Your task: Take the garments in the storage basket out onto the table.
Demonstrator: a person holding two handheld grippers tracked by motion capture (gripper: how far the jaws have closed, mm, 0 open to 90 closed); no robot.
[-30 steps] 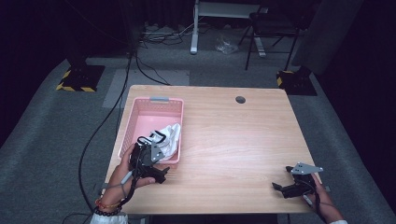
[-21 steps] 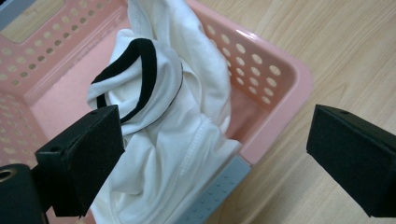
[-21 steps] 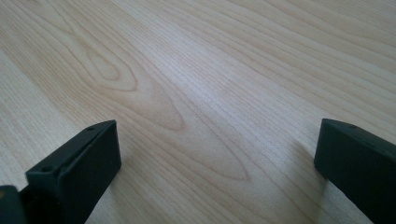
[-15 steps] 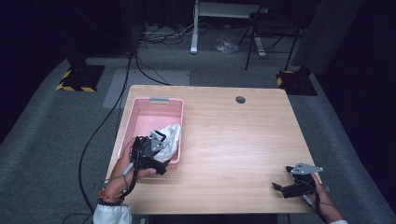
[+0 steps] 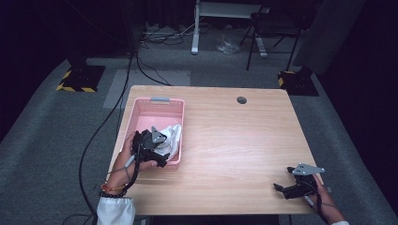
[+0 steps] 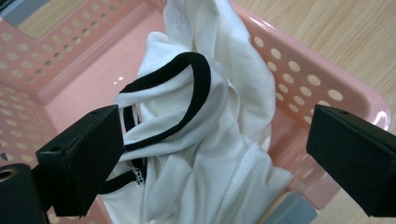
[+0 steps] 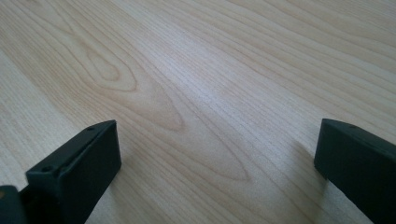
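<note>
White cloth (image 6: pixel 205 140): lies in your pink basket (image 5: pixel 141 112), at 9 o'clock on the table (image 5: pixel 234 140).
Left gripper (image 6: pixel 210 154): jaws wide apart, cloth between them, not pinched.
Right gripper (image 5: pixel 281 189): jaws apart, holding nothing, at 5 o'clock.

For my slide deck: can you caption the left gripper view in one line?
Open left tongs poised over a white garment with black trim in a pink perforated basket.

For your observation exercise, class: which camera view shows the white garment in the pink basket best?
The left gripper view: the white garment lies close between the open jaws, showing its black trim and stitched seams inside the pink basket. The high view shows it as a small white bundle, partly covered by the left gripper. The right gripper view faces bare table wood.
</note>
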